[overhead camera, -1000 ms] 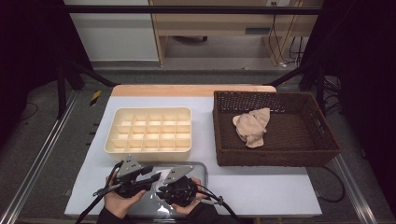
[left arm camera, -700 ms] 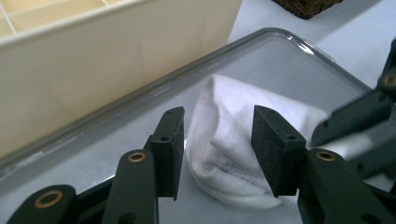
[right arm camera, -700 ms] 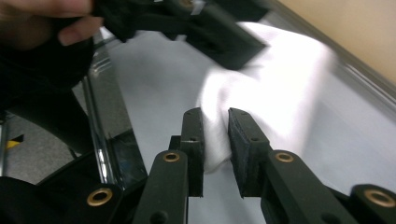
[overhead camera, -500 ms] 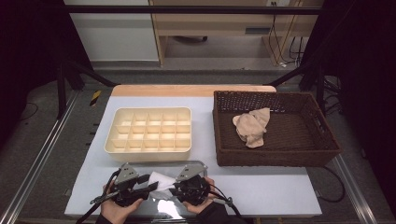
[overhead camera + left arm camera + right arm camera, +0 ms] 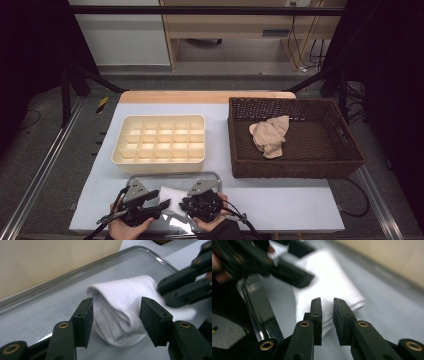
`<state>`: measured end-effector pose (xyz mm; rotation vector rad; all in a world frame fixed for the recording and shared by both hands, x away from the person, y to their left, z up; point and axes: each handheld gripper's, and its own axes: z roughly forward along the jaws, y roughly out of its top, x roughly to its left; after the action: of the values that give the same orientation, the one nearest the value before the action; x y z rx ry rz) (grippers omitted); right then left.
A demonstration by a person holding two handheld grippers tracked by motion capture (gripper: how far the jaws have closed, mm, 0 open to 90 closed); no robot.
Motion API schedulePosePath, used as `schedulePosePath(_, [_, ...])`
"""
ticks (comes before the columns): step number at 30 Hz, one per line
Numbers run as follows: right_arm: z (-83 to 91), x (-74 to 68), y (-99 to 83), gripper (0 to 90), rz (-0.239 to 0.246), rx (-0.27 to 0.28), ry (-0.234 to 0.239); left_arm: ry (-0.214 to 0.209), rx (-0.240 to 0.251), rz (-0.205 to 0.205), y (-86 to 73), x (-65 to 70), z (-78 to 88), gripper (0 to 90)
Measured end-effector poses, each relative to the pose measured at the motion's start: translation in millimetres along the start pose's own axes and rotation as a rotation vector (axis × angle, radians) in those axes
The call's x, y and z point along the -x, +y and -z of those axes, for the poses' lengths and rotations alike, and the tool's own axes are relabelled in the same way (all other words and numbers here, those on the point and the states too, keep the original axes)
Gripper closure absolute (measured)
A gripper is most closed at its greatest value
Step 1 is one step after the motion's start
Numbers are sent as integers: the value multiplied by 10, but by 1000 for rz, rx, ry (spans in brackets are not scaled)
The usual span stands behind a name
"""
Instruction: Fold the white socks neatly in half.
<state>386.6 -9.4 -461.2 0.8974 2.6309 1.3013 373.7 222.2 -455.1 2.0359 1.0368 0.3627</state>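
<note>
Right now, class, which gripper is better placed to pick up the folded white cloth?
Left. The left gripper has just been opening and straddles the white cloth; the right gripper is nearly closed beside it.

1. Tray (image 5: 131, 178) at the table's (image 5: 280, 200) near edge, left of centre.
2. Folded sock (image 5: 171, 199) lies in the tray, between left gripper (image 5: 161, 205) and right gripper (image 5: 184, 204).
3. Left gripper's jaws have just been opening; they stand either side of the sock's fold.
4. Compartment box (image 5: 160, 145) sits just behind the tray.
5. Wicker basket (image 5: 295, 170) sits right of the box, apart from it.
6. Crumpled cloth (image 5: 270, 136) lies in the basket.
</note>
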Motion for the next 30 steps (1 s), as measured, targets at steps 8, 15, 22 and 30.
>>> schedulePosePath(8, [-11,-6,-18,782,-2,3,13,-8,26,61,50,-113,-1,354])
schedulePosePath(15, [4,2,-59,781,-3,-8,25,-59,-16,83,-31,-88,-74,321])
schedulePosePath(22, [16,2,-91,780,-12,-24,28,-110,-39,110,-74,-75,-116,303])
schedulePosePath(30, [99,35,-96,766,-23,-20,23,-146,-61,104,-93,-18,-115,421])
